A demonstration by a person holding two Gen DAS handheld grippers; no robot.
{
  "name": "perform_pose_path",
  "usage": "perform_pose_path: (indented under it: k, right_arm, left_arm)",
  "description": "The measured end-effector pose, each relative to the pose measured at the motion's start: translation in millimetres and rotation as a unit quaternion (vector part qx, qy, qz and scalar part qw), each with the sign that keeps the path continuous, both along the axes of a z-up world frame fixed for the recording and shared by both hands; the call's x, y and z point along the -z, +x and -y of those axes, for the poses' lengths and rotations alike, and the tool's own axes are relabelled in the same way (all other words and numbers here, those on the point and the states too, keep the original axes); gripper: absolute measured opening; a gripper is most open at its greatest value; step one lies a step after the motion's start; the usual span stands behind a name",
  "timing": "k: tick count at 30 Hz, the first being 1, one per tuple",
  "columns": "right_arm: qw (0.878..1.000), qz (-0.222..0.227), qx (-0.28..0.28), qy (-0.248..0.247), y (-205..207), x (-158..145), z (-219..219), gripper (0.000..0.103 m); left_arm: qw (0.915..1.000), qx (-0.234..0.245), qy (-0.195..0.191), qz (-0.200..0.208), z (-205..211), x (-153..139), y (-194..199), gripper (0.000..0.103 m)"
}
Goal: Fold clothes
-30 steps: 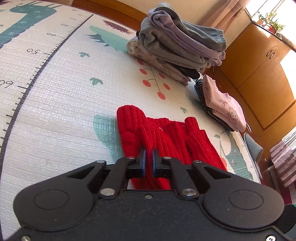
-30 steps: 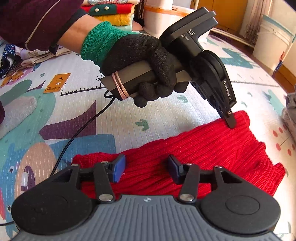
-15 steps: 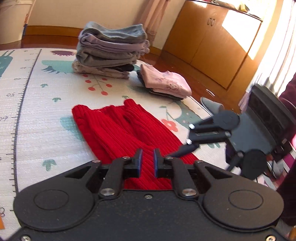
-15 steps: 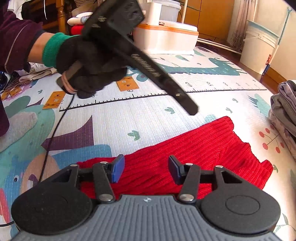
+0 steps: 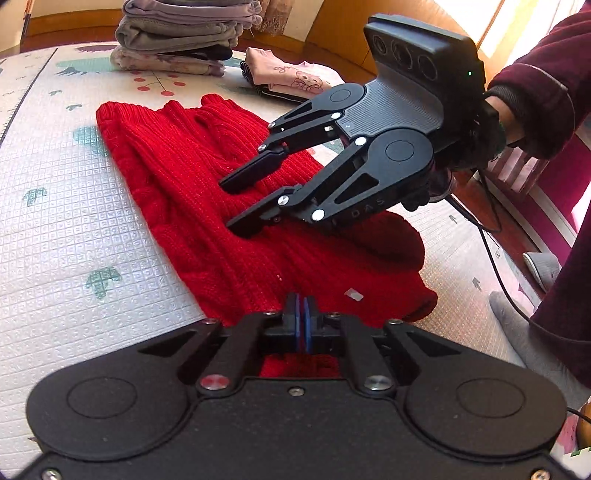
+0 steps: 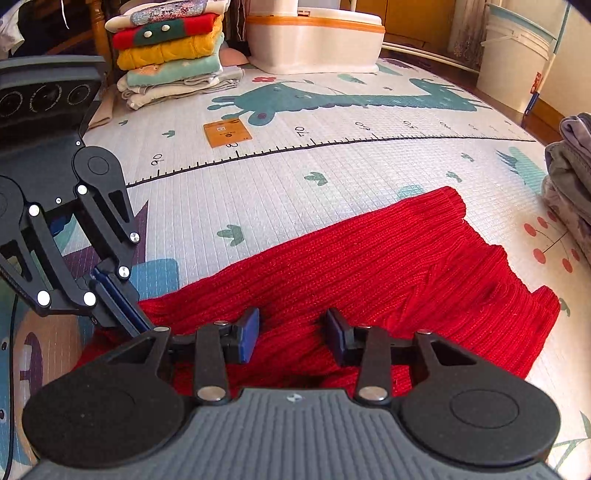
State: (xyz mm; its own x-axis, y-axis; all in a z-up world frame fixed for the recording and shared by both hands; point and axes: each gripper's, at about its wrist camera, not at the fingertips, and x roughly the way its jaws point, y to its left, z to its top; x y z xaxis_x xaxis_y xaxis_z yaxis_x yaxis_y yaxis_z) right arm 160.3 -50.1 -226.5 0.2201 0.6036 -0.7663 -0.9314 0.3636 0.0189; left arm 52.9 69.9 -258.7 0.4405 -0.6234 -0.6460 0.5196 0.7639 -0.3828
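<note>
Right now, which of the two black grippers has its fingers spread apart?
The right gripper, hovering open over the red ribbed knit sweater. The left gripper differs: its blue pads are pressed together at the sweater's edge.

Compared with a second ago, the left gripper (image 5: 303,325) no longer works at the far end of the red sweater (image 5: 207,192) near the grey clothes stack (image 5: 177,33); it now sits pressed together at the sweater's near hem. The right gripper (image 5: 236,205), out of the left view a second ago, now hovers spread apart over the sweater's middle. In the right view, the gloved hand has left the frame.
</note>
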Motion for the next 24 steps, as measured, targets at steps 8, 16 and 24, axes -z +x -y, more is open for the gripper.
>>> perform_pose_path:
  k: [8, 16, 24]
  right_arm:
    - [0.999, 0.019, 0.030, 0.039, -6, -33, 25, 0.041]
    - [0.999, 0.017, 0.029, 0.013, 0, -18, 29, 0.041]
    - [0.999, 0.006, 0.014, -0.028, 2, -3, 13, 0.042]
  left_arm:
    - [0.9913, 0.003, 0.037, 0.126, -1, -43, 27, 0.005]
    - [0.9900, -0.030, 0.078, 0.113, -5, 0, 48, 0.008]
    - [0.9900, -0.050, 0.077, 0.107, -6, -9, 43, 0.009]
